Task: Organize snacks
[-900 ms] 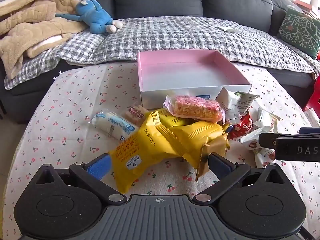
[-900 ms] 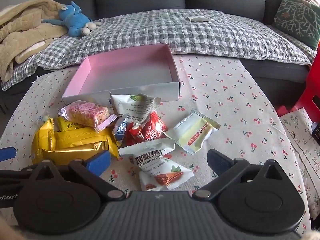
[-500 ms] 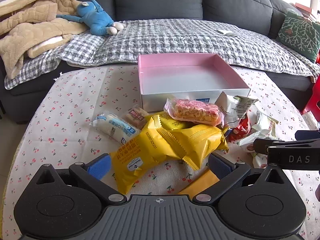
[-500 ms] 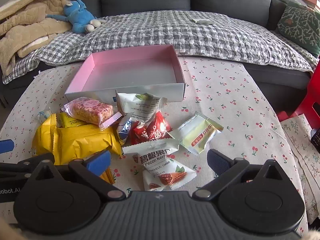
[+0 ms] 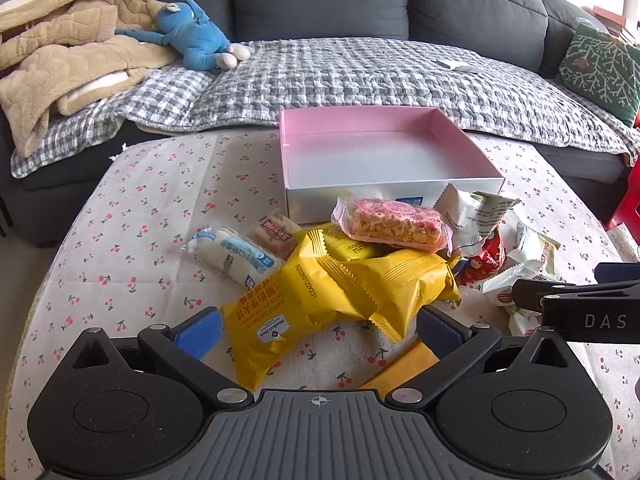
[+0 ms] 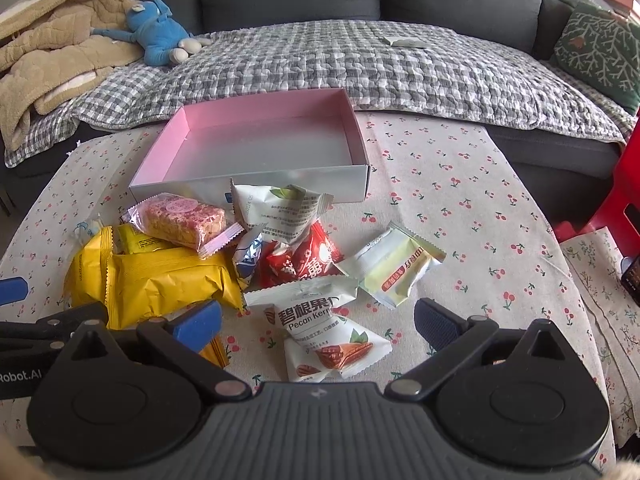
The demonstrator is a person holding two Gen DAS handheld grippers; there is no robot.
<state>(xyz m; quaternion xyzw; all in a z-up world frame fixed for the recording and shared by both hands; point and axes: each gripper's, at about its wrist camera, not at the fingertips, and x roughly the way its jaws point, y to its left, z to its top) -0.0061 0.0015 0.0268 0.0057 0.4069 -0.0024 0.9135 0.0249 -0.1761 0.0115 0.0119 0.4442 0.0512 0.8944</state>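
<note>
A pile of wrapped snacks lies on the cherry-print table in front of an empty pink box [image 5: 384, 156] [image 6: 260, 144]. My left gripper [image 5: 318, 330] is open, its pads on either side of a yellow sandwich packet [image 5: 304, 308] without touching it. A pink cereal bar [image 5: 394, 222] [image 6: 182, 220] rests on top of the yellow packets [image 6: 164, 280]. My right gripper [image 6: 316, 320] is open above a white pecan packet [image 6: 324, 328]. Red packets [image 6: 304, 260] and a pale green bar [image 6: 394, 264] lie just beyond it.
A white-blue roll packet [image 5: 230, 256] and a small brown snack [image 5: 276, 230] lie left of the pile. A grey sofa with a checked cover [image 5: 360, 76], a blue plush toy [image 5: 192, 36] and a beige blanket [image 5: 60, 52] stand behind the table. A red stool [image 6: 616, 196] is at right.
Both grippers have drawn back slightly from the pile, so the box and the snacks sit lower and nearer the middle of each view. Both stay open, and no snack has moved.
</note>
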